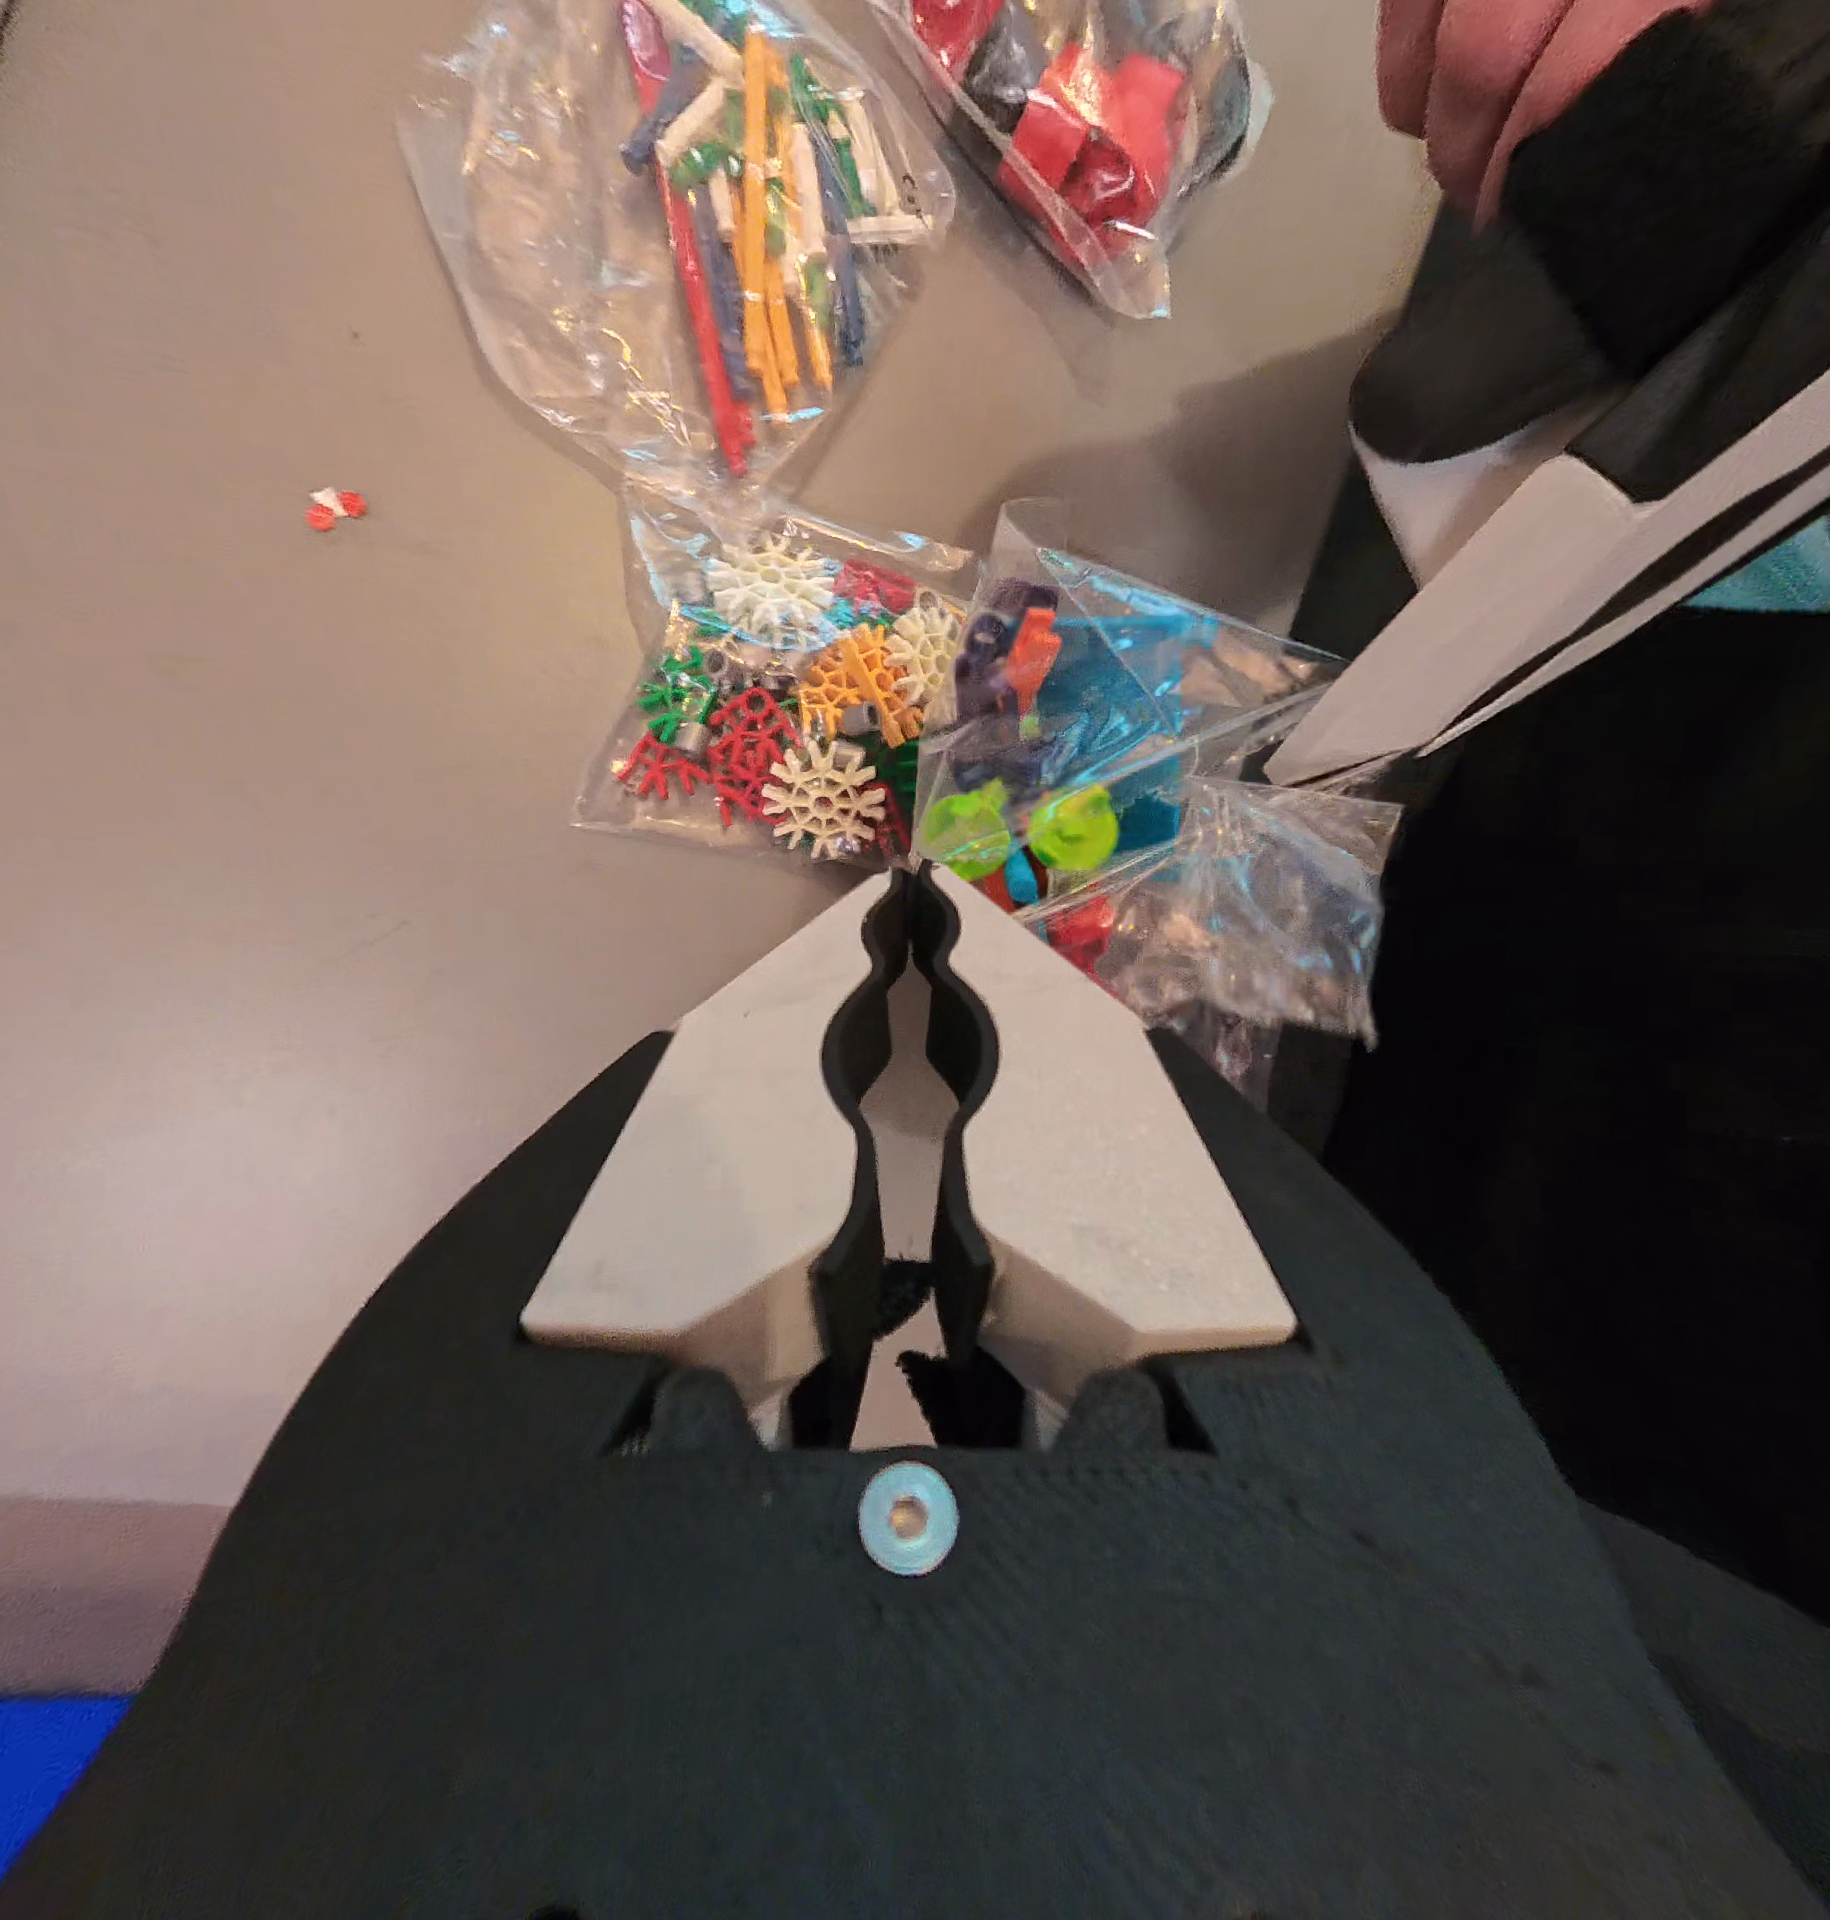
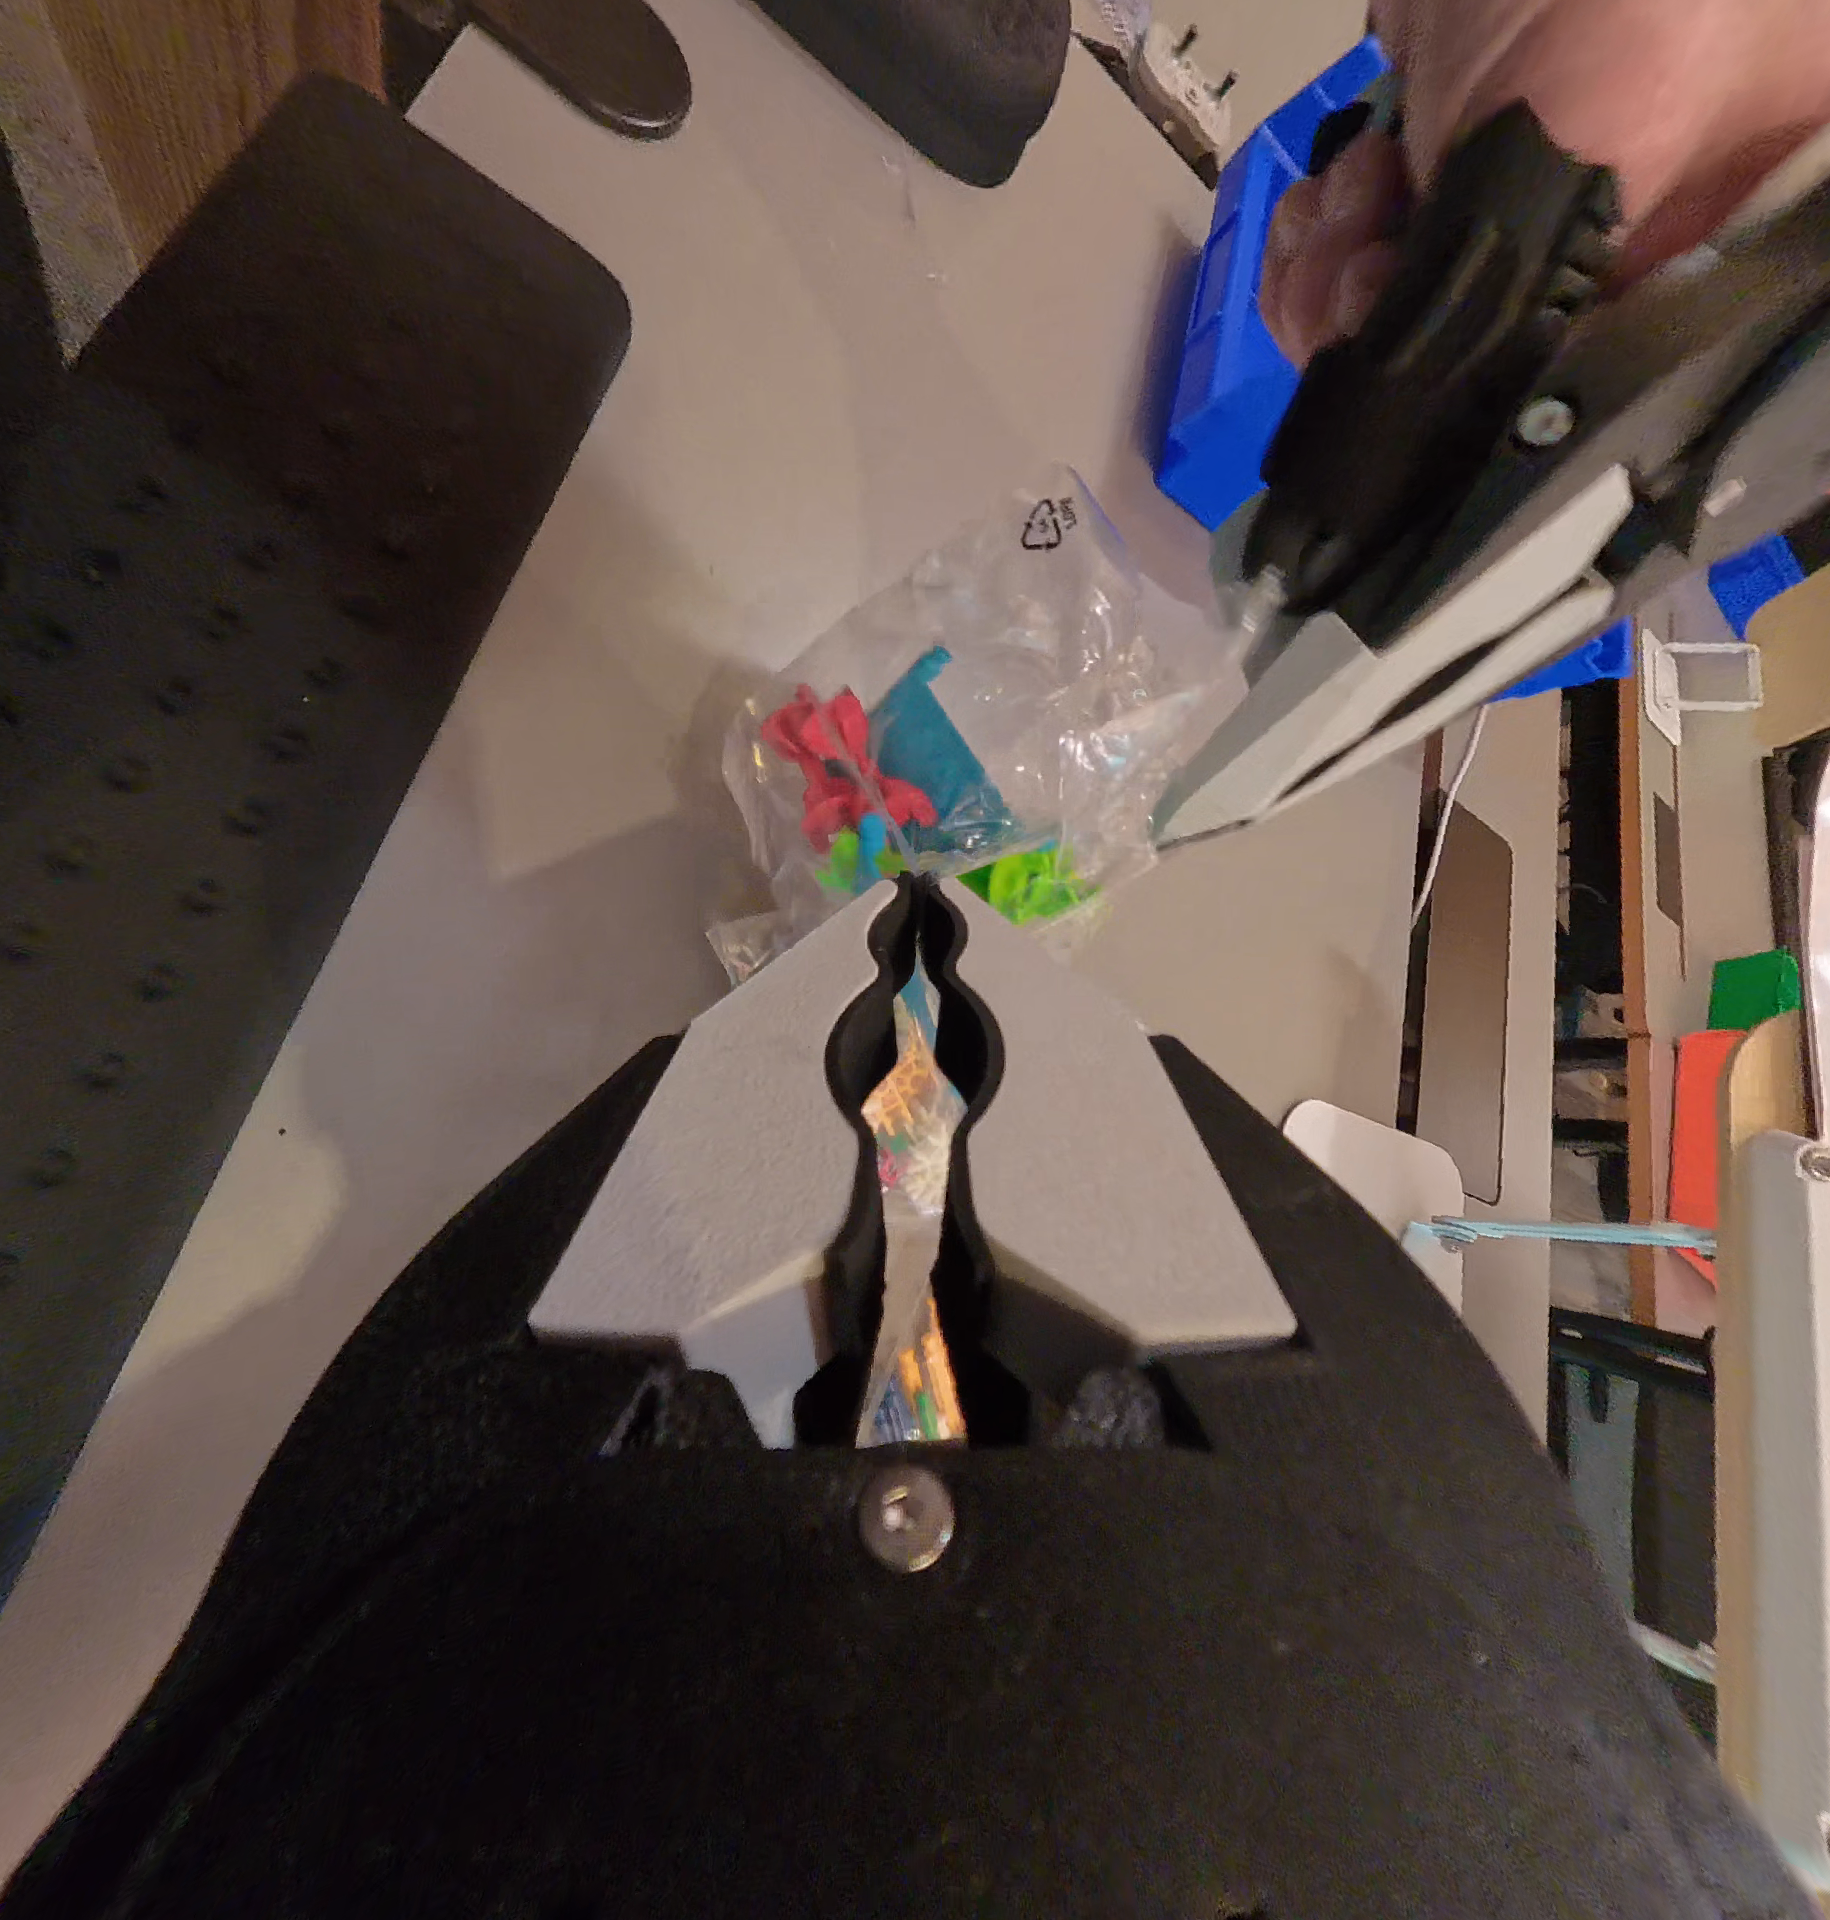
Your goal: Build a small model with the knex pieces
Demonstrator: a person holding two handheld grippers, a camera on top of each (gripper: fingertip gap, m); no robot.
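A clear plastic bag (image 1: 1108, 717) of blue, lime green, red and purple toy parts hangs between both grippers above the table. My left gripper (image 1: 913, 881) is shut on one edge of the bag, by the lime green pieces. My right gripper (image 1: 1290, 774) comes in from the upper right and pinches the opposite edge. In the right wrist view the right gripper (image 2: 916, 883) is shut on the bag (image 2: 952, 748), and the left gripper (image 2: 1173, 828) grips its right side, held by a hand (image 2: 1617, 94).
On the grey table (image 1: 215, 831) lie a bag of snowflake-shaped connectors (image 1: 786, 717), a bag of coloured rods (image 1: 745, 239), a bag of red and black pieces (image 1: 1077, 135) and small red-and-white bits (image 1: 334, 509). A blue bin (image 2: 1233, 343) and a black perforated board (image 2: 215, 623) flank the table. Across from one pair of fingers to the other is roughly 8 cm.
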